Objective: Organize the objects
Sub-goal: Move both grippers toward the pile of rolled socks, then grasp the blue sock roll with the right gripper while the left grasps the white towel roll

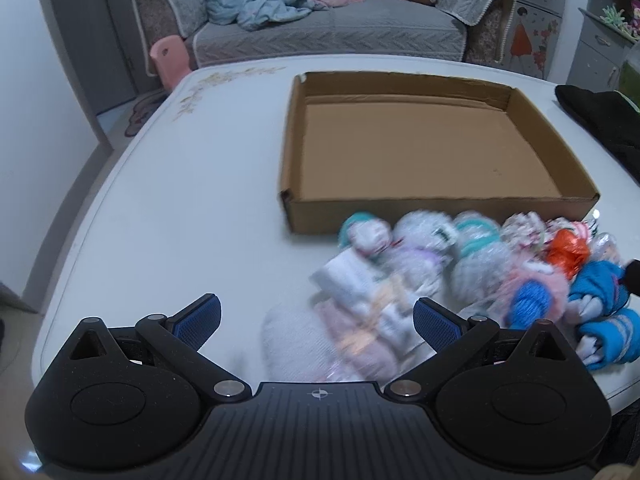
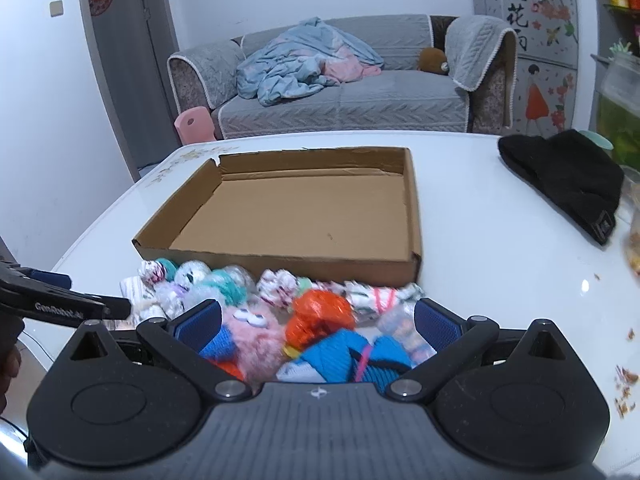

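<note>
Brown box (image 2: 296,204) sits empty, just beyond the toys (image 2: 320,320); both claws, left (image 1: 318,322) and right (image 2: 318,324), are wide open, holding nothing

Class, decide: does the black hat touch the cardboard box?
Apart. The right wrist view shows bare white table between the black hat and the cardboard box.

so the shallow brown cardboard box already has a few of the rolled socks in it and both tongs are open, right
Not quite: the shallow brown cardboard box holds nothing; the rolled socks lie on the white table before it, per the right wrist view. Left tongs and right tongs are open.
</note>
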